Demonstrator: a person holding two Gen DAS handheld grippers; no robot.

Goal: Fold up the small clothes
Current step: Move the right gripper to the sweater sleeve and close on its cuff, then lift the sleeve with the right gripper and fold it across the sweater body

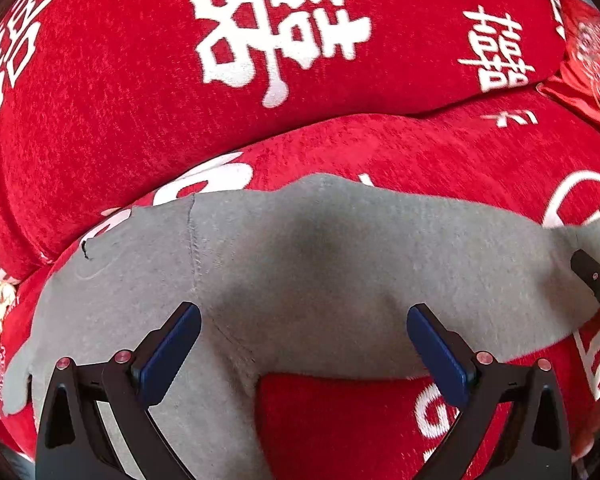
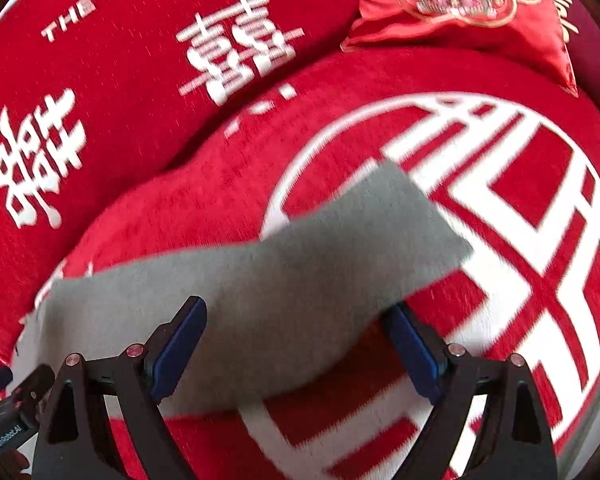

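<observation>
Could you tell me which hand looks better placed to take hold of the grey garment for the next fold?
Probably the right. The right tongs stand open with the grey garment between the pads and its near edge close below. The left tongs are open too, but over the garment's flat middle.

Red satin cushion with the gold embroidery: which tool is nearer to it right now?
Right. The right tool hangs open over the grey garment's end nearest the satin cushion. The left tool hangs open over the garment's far end.
</observation>
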